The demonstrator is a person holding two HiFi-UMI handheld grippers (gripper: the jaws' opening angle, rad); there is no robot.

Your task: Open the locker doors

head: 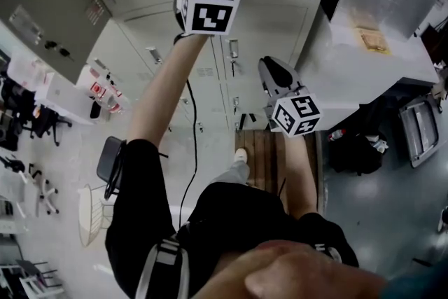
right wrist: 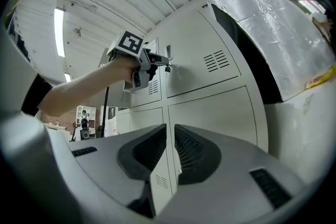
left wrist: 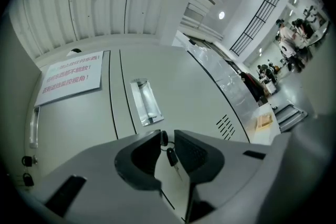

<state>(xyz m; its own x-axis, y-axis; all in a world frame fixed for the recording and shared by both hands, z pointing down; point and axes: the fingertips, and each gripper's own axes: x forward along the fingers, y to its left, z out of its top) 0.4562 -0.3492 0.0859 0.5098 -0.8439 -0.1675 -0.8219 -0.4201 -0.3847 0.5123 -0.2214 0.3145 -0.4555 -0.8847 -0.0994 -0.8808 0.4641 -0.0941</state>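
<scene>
Key (left wrist: 171, 157) (hanging) between left gripper (left wrist: 167, 136) jaws

Left hand-held gripper (left wrist: 168, 136) raised, arm (head: 161, 94) outstretched, jaws slightly apart; right hand-held gripper (right wrist: 170, 131) lower, jaws narrowly apart

A crinkled silver foil sheet (right wrist: 273, 29) hangs at the right. A black bag (head: 355, 159) sits on the grey floor (head: 392, 220), near a strip of wooden slats (head: 263, 150).
</scene>
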